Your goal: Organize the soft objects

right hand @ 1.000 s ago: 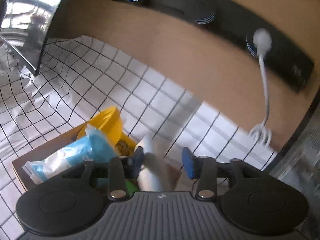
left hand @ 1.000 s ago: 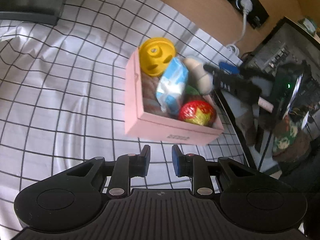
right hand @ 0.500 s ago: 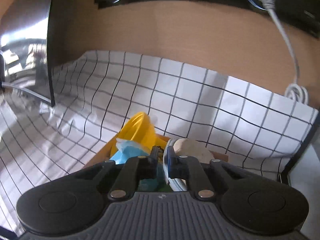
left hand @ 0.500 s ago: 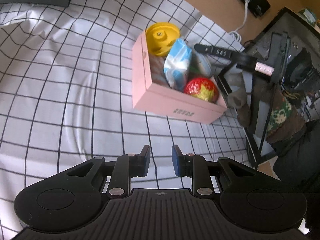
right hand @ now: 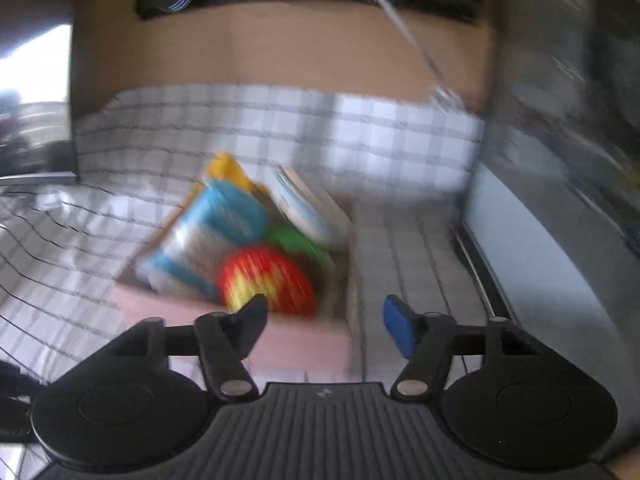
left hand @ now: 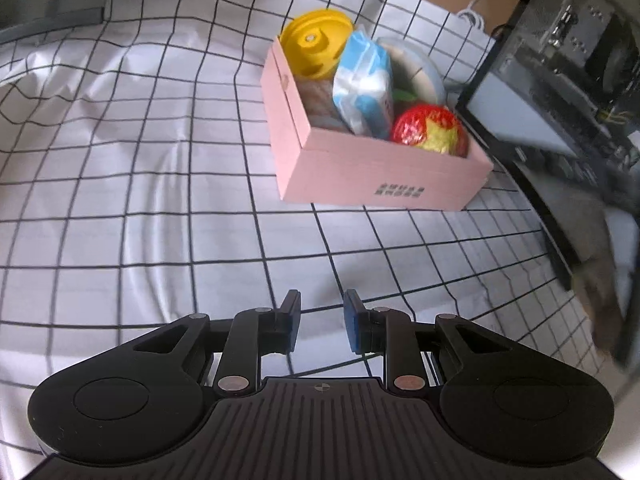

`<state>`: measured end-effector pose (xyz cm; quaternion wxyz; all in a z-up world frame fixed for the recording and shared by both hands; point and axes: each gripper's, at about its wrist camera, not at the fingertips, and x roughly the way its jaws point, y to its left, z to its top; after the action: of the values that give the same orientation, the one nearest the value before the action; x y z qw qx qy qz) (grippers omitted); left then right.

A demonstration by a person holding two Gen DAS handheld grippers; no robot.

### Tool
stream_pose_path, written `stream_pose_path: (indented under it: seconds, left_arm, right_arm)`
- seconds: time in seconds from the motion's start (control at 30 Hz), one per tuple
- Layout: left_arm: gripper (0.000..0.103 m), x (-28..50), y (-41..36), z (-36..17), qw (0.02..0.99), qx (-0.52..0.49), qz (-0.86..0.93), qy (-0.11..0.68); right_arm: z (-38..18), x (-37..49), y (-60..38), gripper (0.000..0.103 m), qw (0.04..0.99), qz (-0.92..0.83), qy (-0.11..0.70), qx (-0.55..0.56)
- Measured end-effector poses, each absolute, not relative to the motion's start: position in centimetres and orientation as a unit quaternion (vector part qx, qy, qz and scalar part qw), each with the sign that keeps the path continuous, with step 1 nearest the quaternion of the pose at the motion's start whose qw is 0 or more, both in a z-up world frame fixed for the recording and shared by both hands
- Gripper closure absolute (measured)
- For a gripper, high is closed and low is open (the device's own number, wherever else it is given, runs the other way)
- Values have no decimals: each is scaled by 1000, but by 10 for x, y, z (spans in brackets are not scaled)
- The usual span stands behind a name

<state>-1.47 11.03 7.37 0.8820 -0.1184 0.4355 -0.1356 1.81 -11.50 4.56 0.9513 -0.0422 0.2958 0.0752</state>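
1. Pink box [left hand: 376,176]: open-topped, upper centre of the left wrist frame, on the checked cloth.
2. Inside it: yellow disc [left hand: 316,42] upright at the far end; blue-white packet [left hand: 366,84] leaning mid-box; red-yellow ball [left hand: 430,130] at the near right corner.

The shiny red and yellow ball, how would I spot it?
Find the pink cardboard box on the checked white cloth. The shiny red and yellow ball sits in its near right corner, beside a blue and white packet. Nothing else there is round and red.
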Motion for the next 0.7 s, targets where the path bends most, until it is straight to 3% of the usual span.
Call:
stream_pose_path:
  seconds: [0.33, 0.4, 0.6, 0.7]
  left_arm:
    - [76, -26, 74, 57, 914, -105, -86, 383]
    - [76, -32, 71, 54, 922, -95, -82, 367]
    - [76, -42, 48, 51, 938, -29, -57, 340]
    - [76, -42, 50, 54, 934, -47, -48, 350]
  right_arm:
    - [-26, -12, -101, 31, 925, 97, 364, -55]
    - [-30, -12, -110, 20, 927, 86, 363, -27]
    - [-34, -8, -118, 3, 927, 74, 365, -34]
    - [-34, -7, -120, 0, 928, 60, 368, -21]
